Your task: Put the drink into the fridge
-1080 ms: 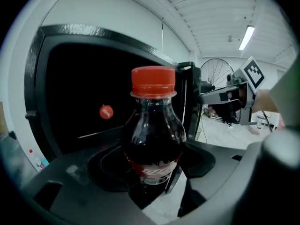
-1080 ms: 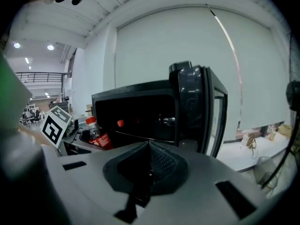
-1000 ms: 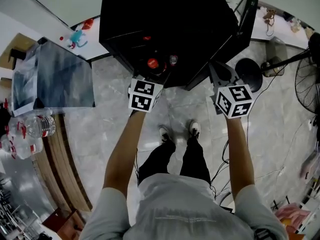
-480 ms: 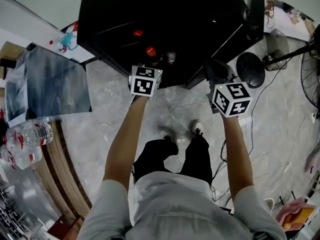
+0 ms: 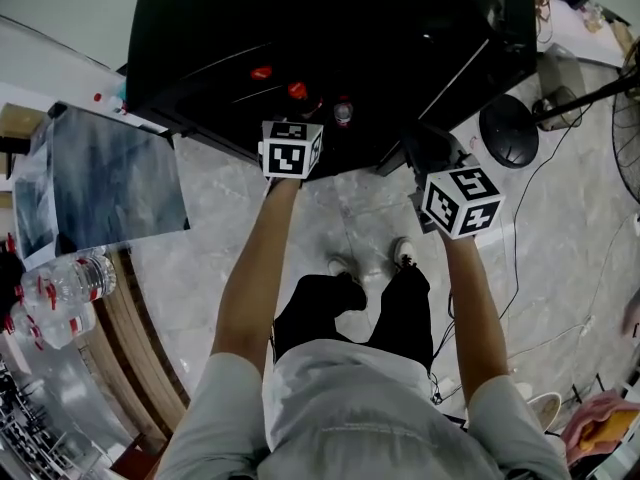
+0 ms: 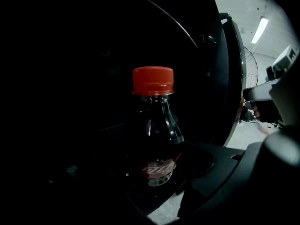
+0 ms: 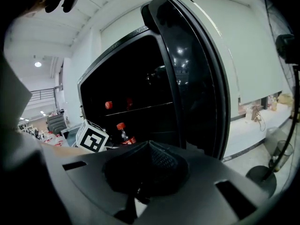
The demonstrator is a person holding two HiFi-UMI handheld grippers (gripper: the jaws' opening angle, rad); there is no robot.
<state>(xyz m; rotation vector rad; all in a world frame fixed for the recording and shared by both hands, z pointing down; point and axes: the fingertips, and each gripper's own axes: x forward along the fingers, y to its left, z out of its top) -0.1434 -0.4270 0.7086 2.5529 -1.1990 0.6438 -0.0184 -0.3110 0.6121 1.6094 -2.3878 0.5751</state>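
Observation:
A cola bottle (image 6: pixel 153 125) with a red cap stands upright between the jaws of my left gripper (image 6: pixel 154 172), which is shut on its lower body. In the head view the bottle's cap (image 5: pixel 297 90) shows just past the left gripper (image 5: pixel 298 116), at the open front of the black fridge (image 5: pixel 330 28). My right gripper (image 5: pixel 432 158) is shut with nothing in it, beside the open fridge door (image 7: pixel 197 78). From the right gripper view the held bottle (image 7: pixel 123 132) is low in the fridge opening.
Inside the fridge another red cap (image 5: pixel 261 72) sits on a shelf and a clear bottle (image 5: pixel 344 114) stands near the front. Water bottles (image 5: pixel 60 288) and a grey box (image 5: pixel 100 173) are at the left. A fan base (image 5: pixel 508 133) and cables lie right.
My left gripper has carried the cola bottle forward, deeper toward the fridge opening. The right gripper has stayed by the door.

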